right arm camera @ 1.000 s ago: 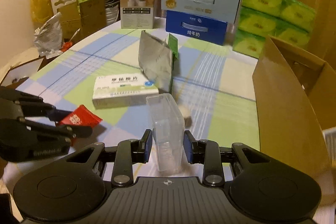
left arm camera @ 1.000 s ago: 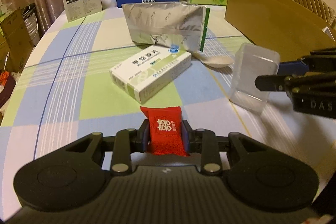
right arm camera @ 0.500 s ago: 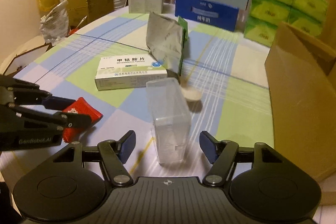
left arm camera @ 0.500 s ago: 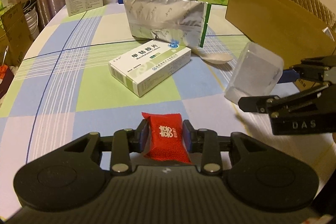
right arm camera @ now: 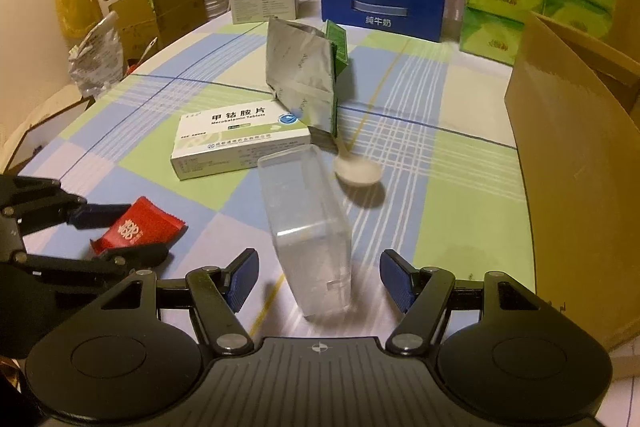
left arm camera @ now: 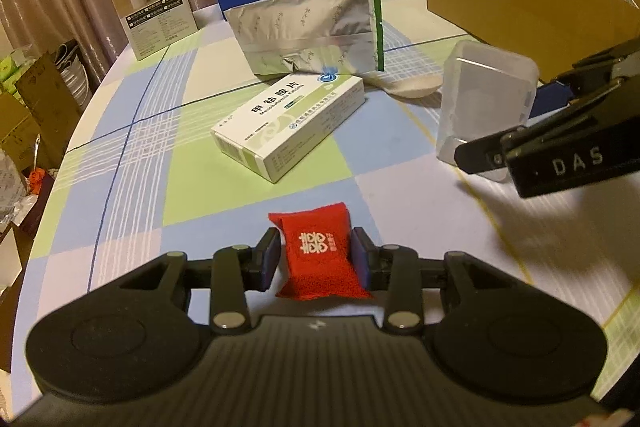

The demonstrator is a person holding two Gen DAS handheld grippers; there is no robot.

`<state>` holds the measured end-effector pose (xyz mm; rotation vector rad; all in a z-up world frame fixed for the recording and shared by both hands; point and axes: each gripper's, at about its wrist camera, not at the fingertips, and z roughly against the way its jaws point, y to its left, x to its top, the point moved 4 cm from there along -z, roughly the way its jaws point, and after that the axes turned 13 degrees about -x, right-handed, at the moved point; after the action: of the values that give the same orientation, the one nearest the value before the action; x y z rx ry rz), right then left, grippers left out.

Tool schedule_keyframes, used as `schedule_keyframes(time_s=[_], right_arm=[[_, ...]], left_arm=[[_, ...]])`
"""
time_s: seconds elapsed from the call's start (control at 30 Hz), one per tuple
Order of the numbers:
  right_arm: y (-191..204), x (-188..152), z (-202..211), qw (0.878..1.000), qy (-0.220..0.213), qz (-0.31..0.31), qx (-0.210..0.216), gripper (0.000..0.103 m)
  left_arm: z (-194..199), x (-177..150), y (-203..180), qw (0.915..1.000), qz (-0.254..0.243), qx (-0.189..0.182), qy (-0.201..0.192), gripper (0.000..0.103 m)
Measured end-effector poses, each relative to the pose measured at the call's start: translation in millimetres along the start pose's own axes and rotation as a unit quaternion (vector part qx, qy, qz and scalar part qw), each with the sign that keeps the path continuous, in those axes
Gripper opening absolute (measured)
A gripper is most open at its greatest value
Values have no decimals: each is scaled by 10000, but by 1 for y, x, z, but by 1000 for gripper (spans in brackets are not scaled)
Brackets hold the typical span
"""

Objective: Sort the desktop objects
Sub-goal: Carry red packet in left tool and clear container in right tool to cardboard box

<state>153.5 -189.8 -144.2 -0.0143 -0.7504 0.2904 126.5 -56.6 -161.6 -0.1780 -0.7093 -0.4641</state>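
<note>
Fingers of our right gripper stand apart around the clear box (tilted, unsupported) near the medicine box; it may topple. Our left gripper clamps the red sachet.

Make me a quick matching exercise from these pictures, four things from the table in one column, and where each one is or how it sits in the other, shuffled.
Things:
1. red packet
2. clear plastic box
3. white spoon
4. foil bag

States:
A. standing behind the medicine box
B. between the pads of the left tool
C. lying beside the foil bag
D. tilted, untouched between the open pads of the right tool

Pairs: 1-B, 2-D, 3-C, 4-A
</note>
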Motion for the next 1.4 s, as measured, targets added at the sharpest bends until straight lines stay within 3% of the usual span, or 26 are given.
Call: schedule_keyframes(time_s=[0.2,0.53,0.63,0.77,0.8,1.4], right_arm=[[2,0,-1,10000,15,8,64,64],[5,2,-4,9999,-43,140,40,63],[5,2,-5,9999,-22,132,44,54],[5,4,-4,9999,-52,108,35,29],[5,4,-3,9999,-58,105,26,28],[-5,9,44,9975,-631,-311,-36,28]], left_arm=[[0,1,1,9999,79,-82,19,25],[5,5,4,9991,316,-251,-146,23],[5,6,5,9988,357,-293,-162,23],[5,6,5,9986,389,-304,-176,23],[5,6,5,9986,389,-304,-177,23],[32,21,-17,9974,307,-391,-524,23]])
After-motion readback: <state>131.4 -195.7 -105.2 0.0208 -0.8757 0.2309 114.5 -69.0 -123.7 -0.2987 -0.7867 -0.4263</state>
